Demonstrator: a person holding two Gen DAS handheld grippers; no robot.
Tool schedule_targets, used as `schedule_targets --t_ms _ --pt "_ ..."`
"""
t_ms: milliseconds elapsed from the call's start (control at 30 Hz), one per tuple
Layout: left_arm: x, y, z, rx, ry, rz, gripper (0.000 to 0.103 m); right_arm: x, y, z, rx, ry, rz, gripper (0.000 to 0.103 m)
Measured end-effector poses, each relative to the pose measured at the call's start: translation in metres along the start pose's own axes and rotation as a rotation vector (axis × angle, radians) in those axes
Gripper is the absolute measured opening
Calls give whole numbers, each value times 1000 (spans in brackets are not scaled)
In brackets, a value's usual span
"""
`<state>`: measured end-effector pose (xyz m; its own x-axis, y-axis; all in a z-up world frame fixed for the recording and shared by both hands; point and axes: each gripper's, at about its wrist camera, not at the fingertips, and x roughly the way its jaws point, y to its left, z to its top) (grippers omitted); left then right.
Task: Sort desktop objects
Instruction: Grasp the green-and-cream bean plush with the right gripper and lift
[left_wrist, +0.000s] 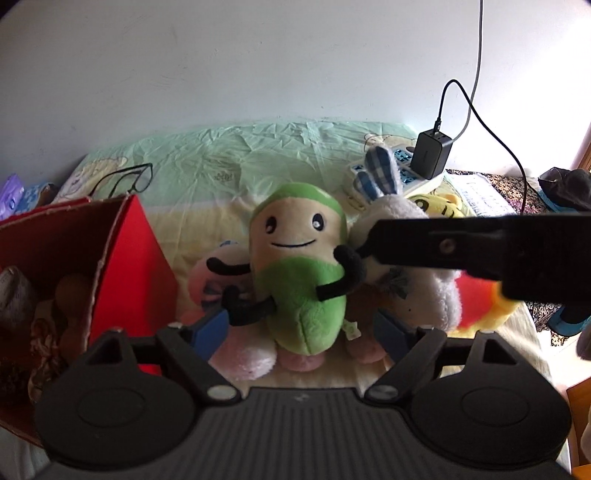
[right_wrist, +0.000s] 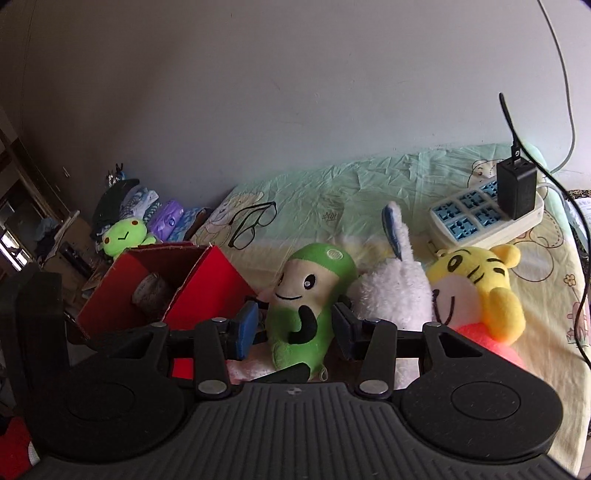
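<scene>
A green and cream bean plush (left_wrist: 299, 273) with a smiling face stands upright amid a pile of plush toys. My left gripper (left_wrist: 301, 328) is open, its blue pads either side of the plush's lower body. My right gripper (right_wrist: 293, 330) is open too, its pads flanking the same plush (right_wrist: 306, 306); its black finger (left_wrist: 443, 247) reaches in from the right in the left wrist view, near the plush's arm. A white rabbit plush (right_wrist: 391, 291), a yellow tiger plush (right_wrist: 480, 284) and a pink plush (left_wrist: 236, 354) lie around it. A red cardboard box (left_wrist: 129, 266) stands open at the left.
Black glasses (right_wrist: 255, 225) lie on the green sheet behind. A white power strip (right_wrist: 484, 218) with a black charger (right_wrist: 517, 188) and cables sits at the back right. A green frog plush (right_wrist: 125, 236) and folded cloths are beyond the box (right_wrist: 207, 291).
</scene>
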<state>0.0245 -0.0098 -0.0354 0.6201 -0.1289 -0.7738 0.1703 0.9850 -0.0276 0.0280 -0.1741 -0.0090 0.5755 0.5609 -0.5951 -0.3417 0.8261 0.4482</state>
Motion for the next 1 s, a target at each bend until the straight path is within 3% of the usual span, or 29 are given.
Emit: schedule_targets --t_ms 200,333,467,700,1000 --pt "23 3 5 22 17 2 84 38 -22 2 209 120 13 56" --pt "35 8 9 37 18 8 84 51 -27 -1 318 141 35 55" --pt "46 15 13 28 25 -2 80 56 -21 0 302 118 1 49" --pt "48 15 12 34 33 -25 67 57 -21 0 298 116 16 36" --pt "8 13 0 16 -7 -68 66 31 -4 -5 242 89 35 33"
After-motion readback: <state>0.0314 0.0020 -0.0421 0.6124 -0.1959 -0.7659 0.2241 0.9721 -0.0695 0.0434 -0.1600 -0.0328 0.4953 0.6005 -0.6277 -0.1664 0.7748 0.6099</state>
